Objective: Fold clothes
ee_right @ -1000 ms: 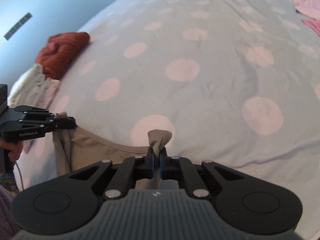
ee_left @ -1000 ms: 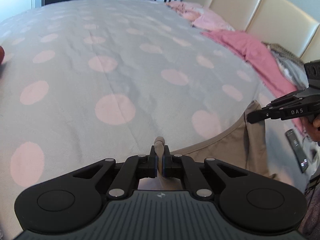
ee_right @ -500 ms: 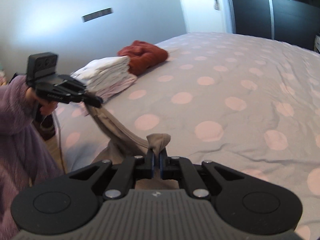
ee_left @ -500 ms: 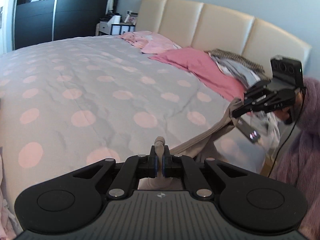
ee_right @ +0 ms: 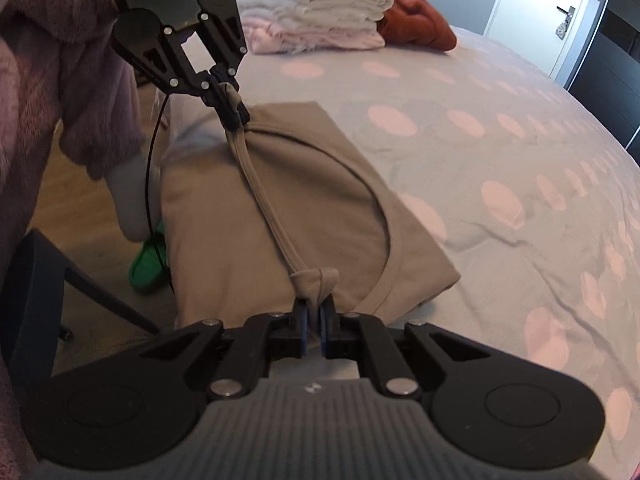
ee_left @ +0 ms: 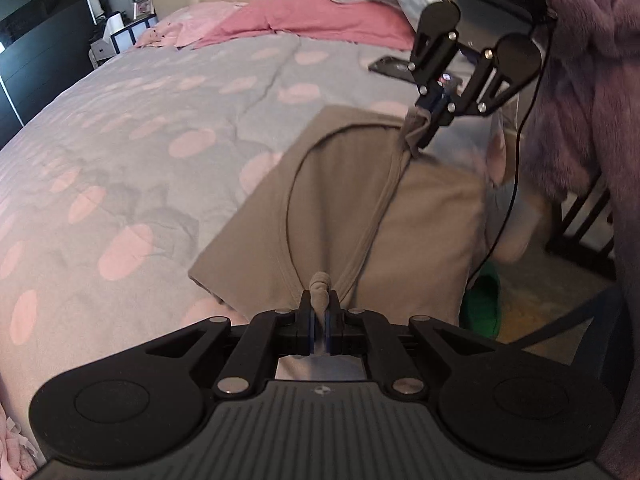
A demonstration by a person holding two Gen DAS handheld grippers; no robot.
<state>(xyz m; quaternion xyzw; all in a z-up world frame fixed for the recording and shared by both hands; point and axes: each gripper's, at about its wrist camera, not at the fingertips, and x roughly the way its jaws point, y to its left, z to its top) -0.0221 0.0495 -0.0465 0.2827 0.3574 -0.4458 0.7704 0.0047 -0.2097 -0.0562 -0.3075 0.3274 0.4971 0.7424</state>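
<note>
The tan shirt (ee_left: 420, 216) hangs over the edge of the bed (ee_left: 160, 128), its neckline pulled taut between the two grippers, likely to lay it flat for folding. The left gripper (ee_left: 319, 312) pinches a bunch of collar between nearly closed jaws. The right gripper (ee_right: 313, 312) grips the other shoulder, its jaws beginning to open around the cloth.

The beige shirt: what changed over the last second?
The beige shirt was carried sideways onto the bed edge, its neckline now spread over the dotted duvet. The left gripper and right gripper rolled. The right jaws are opening, cloth between them. Both still pinch the neckline; the folded pile is unmoved.
</note>
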